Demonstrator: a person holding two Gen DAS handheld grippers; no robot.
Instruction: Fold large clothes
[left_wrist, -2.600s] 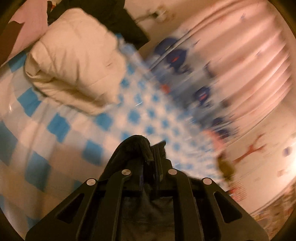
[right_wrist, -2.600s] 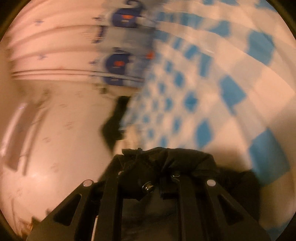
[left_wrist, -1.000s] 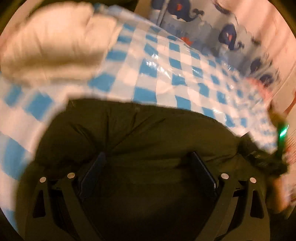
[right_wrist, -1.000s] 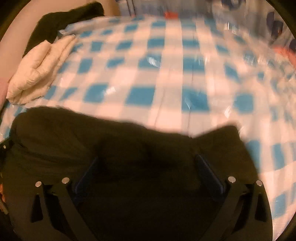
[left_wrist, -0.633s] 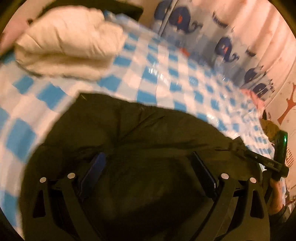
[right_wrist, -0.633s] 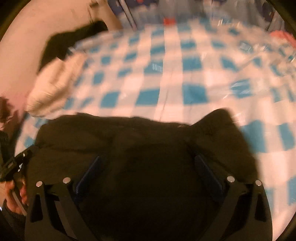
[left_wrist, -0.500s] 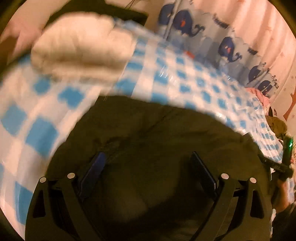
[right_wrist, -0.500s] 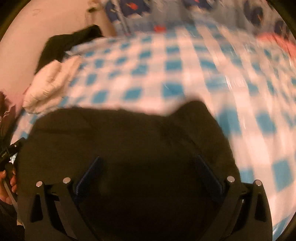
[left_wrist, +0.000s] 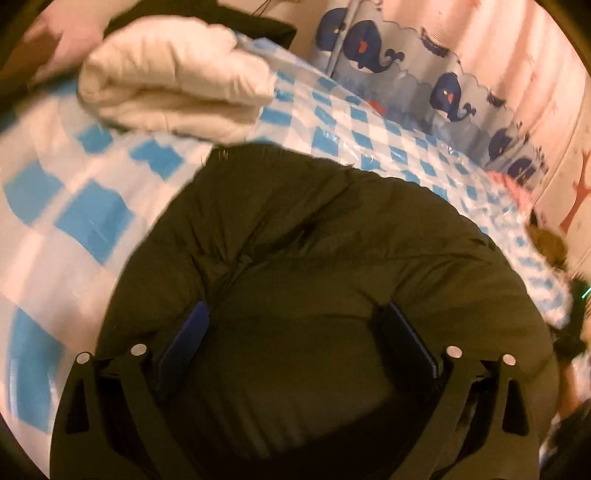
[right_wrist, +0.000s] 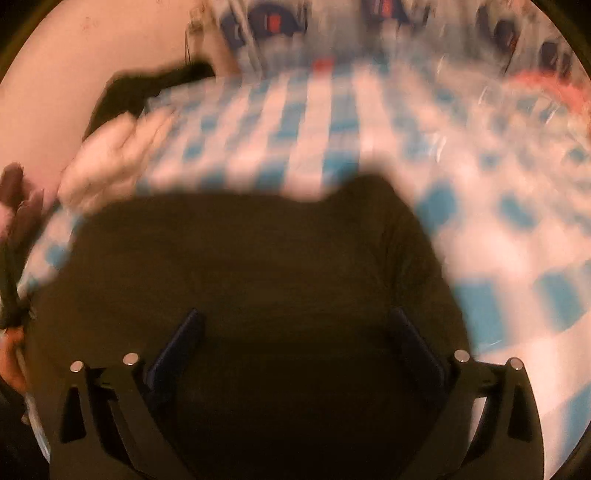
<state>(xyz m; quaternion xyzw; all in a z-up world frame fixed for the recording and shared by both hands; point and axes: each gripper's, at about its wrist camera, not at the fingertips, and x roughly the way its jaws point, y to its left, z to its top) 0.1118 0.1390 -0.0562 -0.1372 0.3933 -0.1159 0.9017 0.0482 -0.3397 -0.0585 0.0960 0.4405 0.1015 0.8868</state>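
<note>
A dark, puffy garment (left_wrist: 314, 258) lies bunched on the blue-and-white checked cover (left_wrist: 92, 218), filling the lower half of both views; it also shows in the right wrist view (right_wrist: 258, 277). My left gripper (left_wrist: 295, 332) is open, its blue-padded fingers (left_wrist: 184, 339) spread wide over the garment. My right gripper (right_wrist: 295, 343) is open too, fingers (right_wrist: 177, 350) wide apart above the same garment. The right wrist view is blurred by motion.
A folded cream padded garment (left_wrist: 177, 85) lies beyond the dark one, also in the right wrist view (right_wrist: 114, 158). More dark clothing (right_wrist: 147, 92) lies at the far edge. A whale-print curtain (left_wrist: 443, 85) hangs behind. The other hand shows at the left edge (right_wrist: 11, 350).
Both grippers, shut on the dark garment 2.6 s ago, have let go and opened. The garment now lies on the cover, and both cameras keep shifting over it.
</note>
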